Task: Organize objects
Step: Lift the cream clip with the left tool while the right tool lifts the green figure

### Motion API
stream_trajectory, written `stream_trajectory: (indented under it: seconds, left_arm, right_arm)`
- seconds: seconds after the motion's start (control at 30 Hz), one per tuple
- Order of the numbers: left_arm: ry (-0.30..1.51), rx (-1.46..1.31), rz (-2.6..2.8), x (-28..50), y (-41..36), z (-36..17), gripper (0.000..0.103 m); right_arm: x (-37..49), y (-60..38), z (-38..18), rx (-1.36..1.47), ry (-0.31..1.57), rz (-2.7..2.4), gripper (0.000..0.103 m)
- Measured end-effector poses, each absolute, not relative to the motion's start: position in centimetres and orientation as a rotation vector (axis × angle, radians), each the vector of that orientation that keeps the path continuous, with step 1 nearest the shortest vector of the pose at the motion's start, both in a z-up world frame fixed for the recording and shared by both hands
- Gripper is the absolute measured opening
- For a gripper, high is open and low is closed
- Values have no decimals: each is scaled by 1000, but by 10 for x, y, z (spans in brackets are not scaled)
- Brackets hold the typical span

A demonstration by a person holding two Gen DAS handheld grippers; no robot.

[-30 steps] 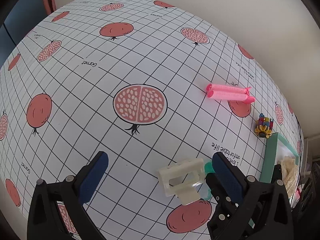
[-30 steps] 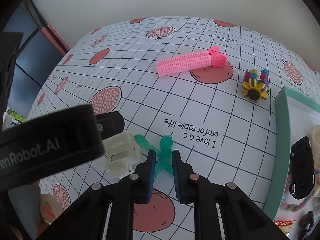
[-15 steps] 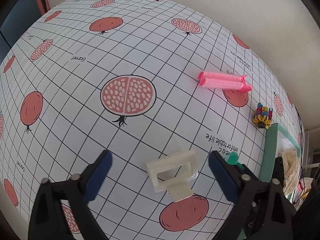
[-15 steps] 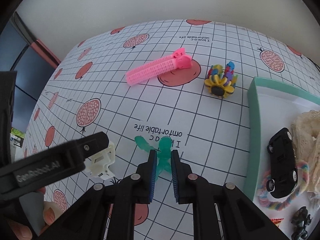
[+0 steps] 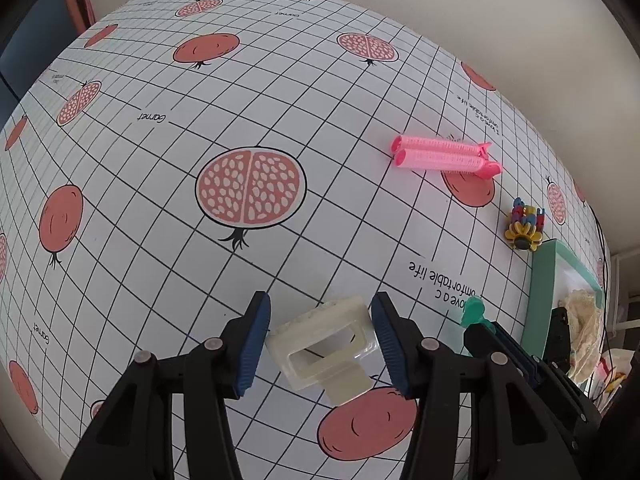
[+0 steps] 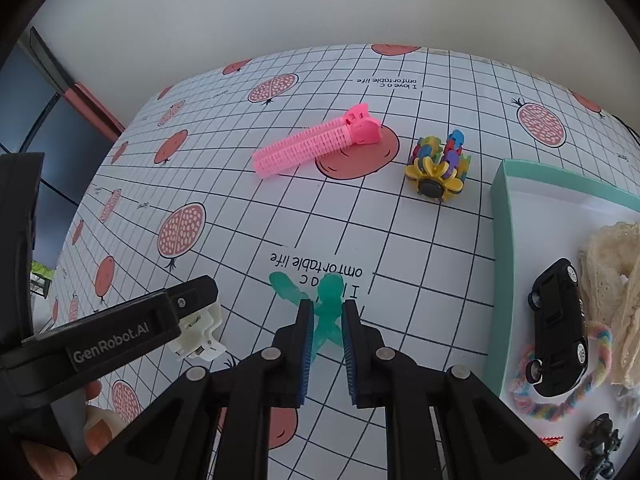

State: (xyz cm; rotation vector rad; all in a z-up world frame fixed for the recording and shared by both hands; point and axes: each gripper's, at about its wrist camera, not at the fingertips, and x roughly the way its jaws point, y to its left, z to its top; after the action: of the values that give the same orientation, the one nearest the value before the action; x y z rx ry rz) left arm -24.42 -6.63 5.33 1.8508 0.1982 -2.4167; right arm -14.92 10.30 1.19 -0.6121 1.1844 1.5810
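A cream-white hair clip [image 5: 320, 344] lies on the pomegranate-print tablecloth. My left gripper [image 5: 320, 344] points down over it, its jaws closing, and the blue pads [image 5: 254, 344] touch the clip's two ends. The same clip [image 6: 196, 332] shows under the left gripper's finger in the right wrist view. My right gripper [image 6: 325, 320] is shut on a translucent teal hair clip [image 6: 330, 292], held just above the cloth. The teal clip [image 5: 472, 312] also shows at the right of the left wrist view.
A pink roller clip [image 6: 312, 144] and a multicoloured flower clip [image 6: 438, 168] lie farther back. To the right stands a teal-rimmed tray [image 6: 500, 240] holding a black toy car [image 6: 558, 328], a cream lace scrunchie [image 6: 612, 272] and a rainbow hair tie [image 6: 560, 400].
The left jaws have narrowed from wide apart to the white clip's ends. The right gripper has carried the teal clip to the right, and more of the tray has come into its view.
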Motion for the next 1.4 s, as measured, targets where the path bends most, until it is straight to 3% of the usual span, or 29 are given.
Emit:
stream_trajectory:
  seconds: [0.1, 0.13, 0.17, 0.57, 0.8, 0.87, 0.93, 1.07, 1.13, 1.2, 1.4]
  left_arm:
    - [207, 1842, -2430, -244, -67, 58, 50]
    - [209, 1836, -2440, -244, -67, 60, 15]
    - [199, 1828, -2438, -244, -67, 63, 5]
    - [180, 1854, -2470, -233, -63, 71, 5]
    - [136, 1882, -2460, -218, -60, 77, 11]
    - [117, 1885, -2459, -213, -60, 80, 16]
    - [98, 1878, -2466, -207, -61, 84, 32]
    - [126, 1912, -2469, -201, -59, 81, 36]
    - [148, 1937, -2484, -196, -58, 76, 47]
    - [113, 1945, -2495, -189, -54, 77, 55]
    - [-7, 1958, -2514, -172, -46, 72, 65]
  right_arm:
    - [-148, 103, 15, -608, 1181, 1588, 15]
    - [-148, 103, 16, -605, 1178, 1590, 15]
    - [-147, 102, 17, -602, 1176, 1590, 15]
    - [-140, 99, 27, -607, 1160, 1611, 15]
    - [-138, 89, 31, -683, 1143, 1608, 15]
    - [-138, 85, 31, -704, 1151, 1611, 15]
    - [-138, 81, 32, -732, 1146, 1608, 15]
    - [-139, 70, 39, -769, 1133, 1626, 15]
    - [-140, 65, 44, -784, 1120, 1634, 15]
    - [-140, 60, 49, -801, 1103, 1647, 15]
    - [-134, 48, 59, -815, 1088, 1646, 15]
